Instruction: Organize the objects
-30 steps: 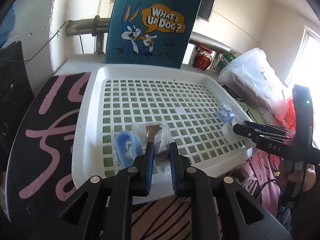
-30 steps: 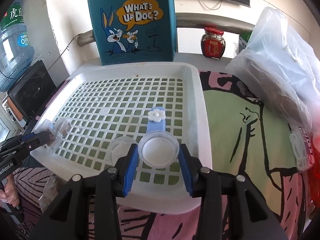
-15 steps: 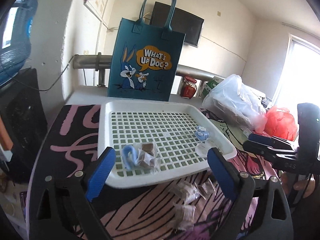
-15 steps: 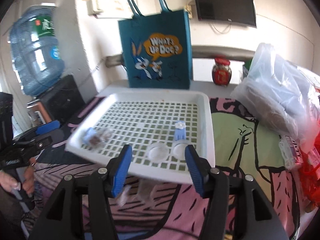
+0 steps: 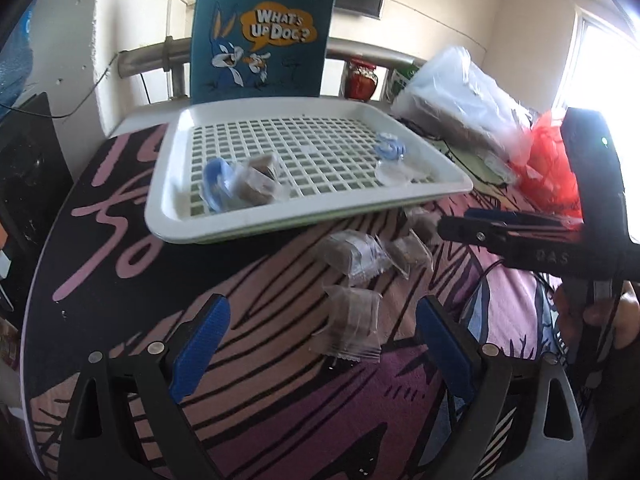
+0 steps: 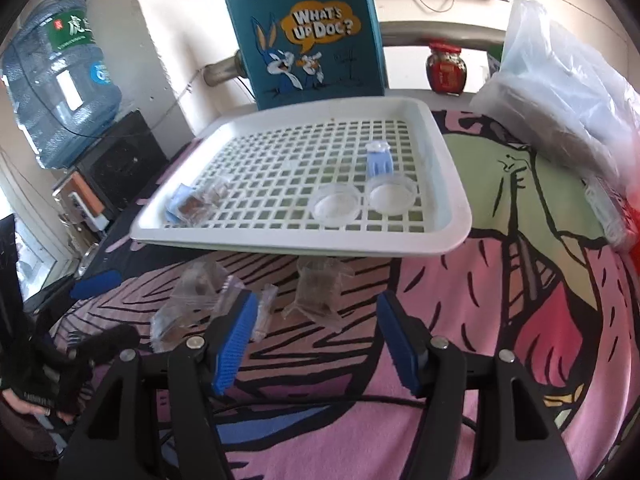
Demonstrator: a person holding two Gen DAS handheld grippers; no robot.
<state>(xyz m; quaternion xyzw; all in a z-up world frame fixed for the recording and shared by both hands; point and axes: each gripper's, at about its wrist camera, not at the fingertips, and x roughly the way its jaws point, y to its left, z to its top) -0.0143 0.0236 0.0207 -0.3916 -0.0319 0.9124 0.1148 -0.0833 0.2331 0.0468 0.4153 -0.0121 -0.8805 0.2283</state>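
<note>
my left gripper (image 5: 320,344) has just been opening and stands wide and empty, angled down, a clear snack packet (image 5: 354,324) on the cloth right between its fingers, long axis toward the white tray (image 5: 280,222)'s near edge. my right gripper (image 6: 316,344), also opening and empty, hangs near another packet (image 6: 320,292).
</note>
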